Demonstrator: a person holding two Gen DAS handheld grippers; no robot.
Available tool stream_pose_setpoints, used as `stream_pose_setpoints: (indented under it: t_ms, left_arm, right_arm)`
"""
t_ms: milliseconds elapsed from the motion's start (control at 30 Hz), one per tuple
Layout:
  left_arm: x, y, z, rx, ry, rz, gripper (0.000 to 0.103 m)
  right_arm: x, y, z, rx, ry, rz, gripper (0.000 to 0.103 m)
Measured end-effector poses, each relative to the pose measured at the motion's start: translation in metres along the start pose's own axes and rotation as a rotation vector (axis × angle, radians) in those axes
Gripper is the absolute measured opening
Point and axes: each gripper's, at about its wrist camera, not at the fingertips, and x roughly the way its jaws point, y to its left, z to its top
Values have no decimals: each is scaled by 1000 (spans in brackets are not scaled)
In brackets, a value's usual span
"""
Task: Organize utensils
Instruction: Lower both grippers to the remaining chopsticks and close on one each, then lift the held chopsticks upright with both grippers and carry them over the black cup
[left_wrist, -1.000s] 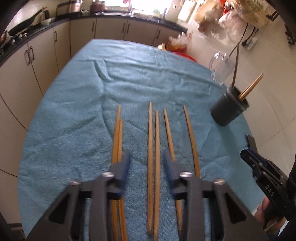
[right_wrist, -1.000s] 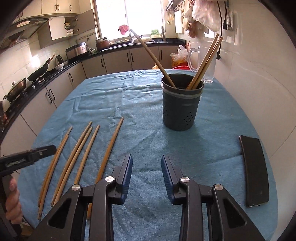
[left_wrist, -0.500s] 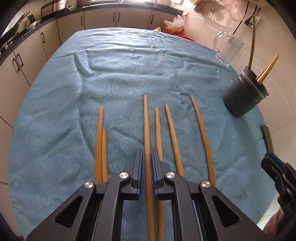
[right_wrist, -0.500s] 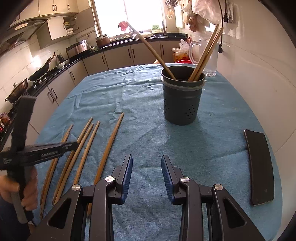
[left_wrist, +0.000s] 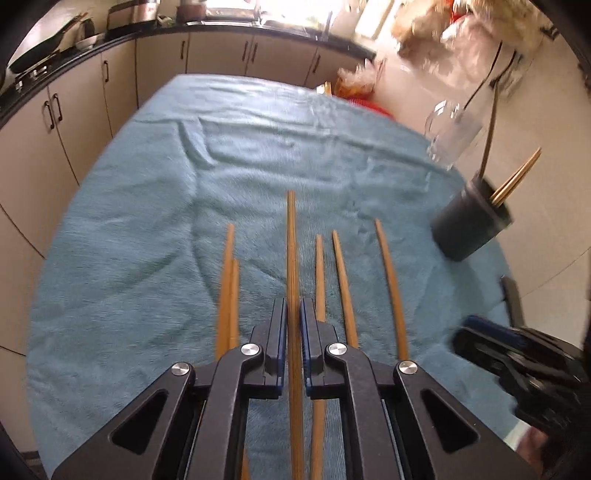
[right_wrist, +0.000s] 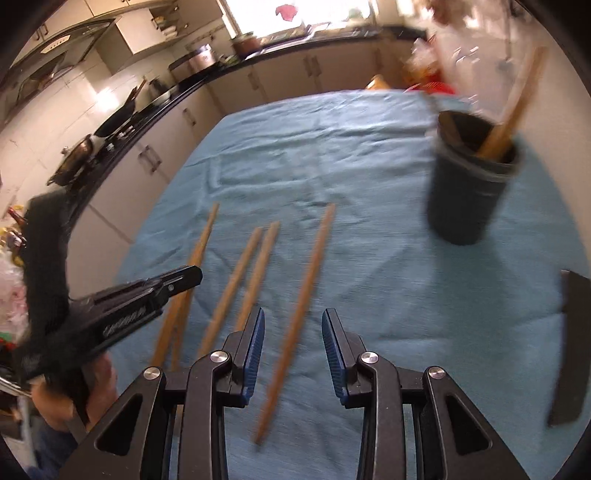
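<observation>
My left gripper (left_wrist: 293, 314) is shut on a long wooden chopstick (left_wrist: 291, 251) and holds it lifted over the blue cloth (left_wrist: 147, 221). Several more chopsticks (left_wrist: 341, 280) lie in a row on the cloth on both sides of it. My right gripper (right_wrist: 293, 325) is open above the rightmost loose chopstick (right_wrist: 306, 288), which runs between its fingers. The dark holder cup (right_wrist: 469, 192), with chopsticks standing in it, is at the right; it also shows in the left wrist view (left_wrist: 467, 225). The left gripper shows in the right wrist view (right_wrist: 162, 286).
A black phone (right_wrist: 570, 347) lies at the table's right edge. A glass mug (left_wrist: 452, 136) stands behind the cup. Kitchen cabinets and a counter with pans run along the left and back. The wall is close on the right.
My left gripper closed on the chopstick and has raised it. My right gripper moved left and forward over the rightmost loose chopstick, still open.
</observation>
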Motion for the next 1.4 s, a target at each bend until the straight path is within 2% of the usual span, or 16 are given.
stream_pose_setpoints:
  t_ms: [33, 200, 367, 567, 600, 633, 733, 800, 867, 933, 1167, 1233, 1400]
  left_arm:
    - [-5, 2, 0, -5, -11, -4, 7]
    - [-24, 11, 1, -21, -50, -19, 7]
    - [-31, 17, 0, -23, -66, -38, 7]
    - [-31, 21, 1, -30, -77, -48, 7]
    - [-32, 22, 1, -33, -78, -51, 7]
    - [-32, 23, 1, -33, -80, -53, 7]
    - [-35, 24, 0, -35, -88, -60, 7]
    - [-38, 23, 0, -34, -95, -62, 7]
    - [-42, 22, -1, -28, -105, -65, 7]
    - [-48, 19, -1, -20, -122, -68, 7]
    - [-74, 1, -3, 10, -226, -79, 7]
    - [-79, -4, -3, 20, -241, -79, 7]
    - [-90, -15, -1, 32, -262, -81, 7]
  right_arm:
    - [7, 3, 5, 3, 16, 8, 28]
    - [55, 17, 27, 23, 118, -7, 22]
    - [91, 23, 38, 40, 193, -65, 20]
    - [105, 47, 45, -31, 206, -148, 20]
    - [107, 51, 44, -51, 207, -167, 18]
    - [108, 55, 44, -62, 203, -184, 9]
    - [108, 55, 42, -82, 195, -164, 8]
    - [102, 46, 40, -42, 187, -124, 7]
    - [90, 40, 37, -7, 156, -56, 7]
    - [75, 37, 37, 1, 108, -26, 7]
    - [-3, 36, 19, -25, -181, 144, 7]
    - [-24, 37, 11, -42, -270, 150, 7]
    - [-58, 38, -1, -62, -401, 150, 7]
